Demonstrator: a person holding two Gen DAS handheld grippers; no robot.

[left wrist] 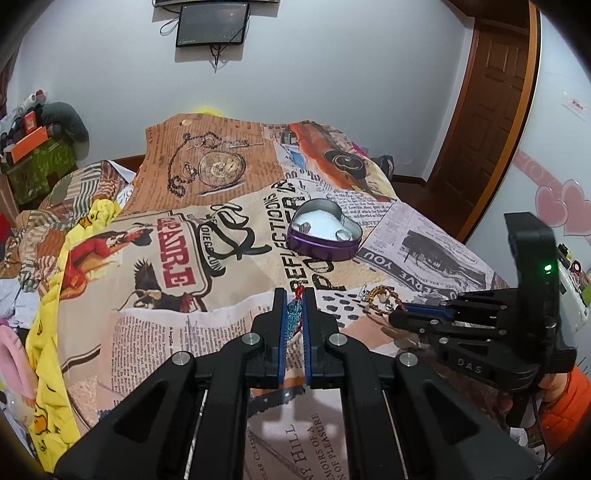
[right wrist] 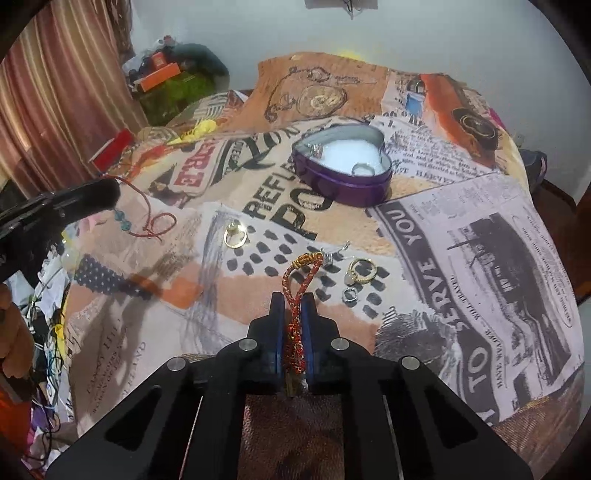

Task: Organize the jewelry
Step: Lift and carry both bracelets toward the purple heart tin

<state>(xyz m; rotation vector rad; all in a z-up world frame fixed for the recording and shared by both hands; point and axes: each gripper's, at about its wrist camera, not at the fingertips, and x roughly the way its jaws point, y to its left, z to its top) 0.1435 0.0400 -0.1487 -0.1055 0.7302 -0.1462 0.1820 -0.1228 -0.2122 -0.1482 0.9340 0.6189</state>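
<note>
A purple heart-shaped tin (left wrist: pixel 325 230) stands open on the printed cloth, with two rings on its white lining; it also shows in the right wrist view (right wrist: pixel 343 162). My left gripper (left wrist: pixel 294 295) is shut on a red cord bracelet with blue beads (left wrist: pixel 293 317), whose loose end hangs below it in the right wrist view (right wrist: pixel 155 223). My right gripper (right wrist: pixel 293 301) is shut on a red-and-gold braided bracelet (right wrist: pixel 301 277). A gold ring (right wrist: pixel 235 235), gold earrings (right wrist: pixel 360 275), a silver piece (right wrist: pixel 332 256) and a small silver ring (right wrist: pixel 349 294) lie on the cloth.
The cloth-covered table (right wrist: pixel 480 258) drops off at the right. Cluttered boxes (left wrist: pixel 33 162) and yellow fabric (left wrist: pixel 48 314) lie to the left. A wooden door (left wrist: pixel 487 122) and a wall screen (left wrist: pixel 212 24) are behind.
</note>
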